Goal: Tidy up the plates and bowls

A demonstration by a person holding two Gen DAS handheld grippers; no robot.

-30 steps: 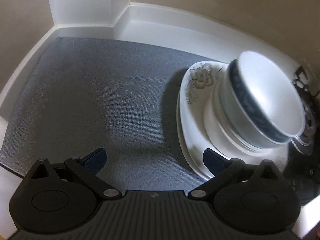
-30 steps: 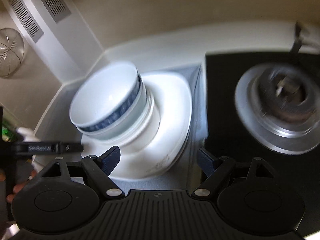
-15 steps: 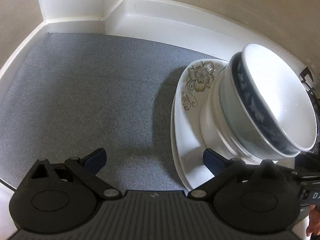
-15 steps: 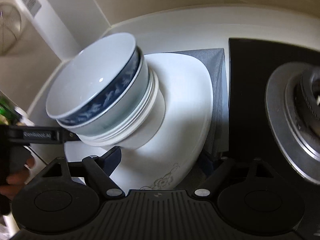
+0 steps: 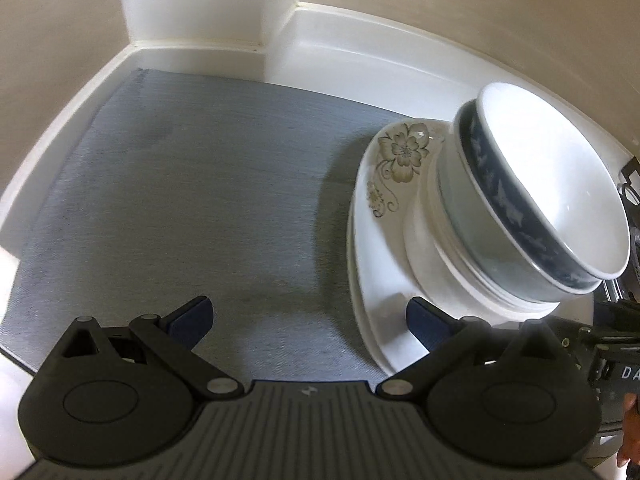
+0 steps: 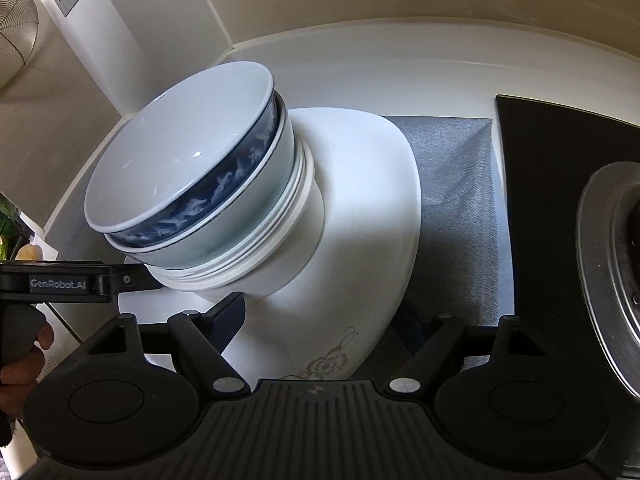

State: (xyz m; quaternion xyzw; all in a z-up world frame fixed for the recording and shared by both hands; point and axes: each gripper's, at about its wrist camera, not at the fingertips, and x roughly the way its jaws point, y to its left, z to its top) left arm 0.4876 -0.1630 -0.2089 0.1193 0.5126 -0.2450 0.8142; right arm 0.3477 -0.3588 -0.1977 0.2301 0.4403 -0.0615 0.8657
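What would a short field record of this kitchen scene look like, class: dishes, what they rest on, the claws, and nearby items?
dishes: stack of bowls nested on white floral plates
top bowl: blue patterned band, empty
surface: grey mat on white counter
left claw: open, one finger over plate edge
right claw: open, straddling the plates' edge
nearby: black stove with metal burner ring

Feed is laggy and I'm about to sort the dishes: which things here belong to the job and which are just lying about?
Job:
stack of bowls
flowered plate under the stack
gray mat beneath them
left claw, open
right claw, open around the plate's edge

Lying about:
stove burner
wire strainer on the wall
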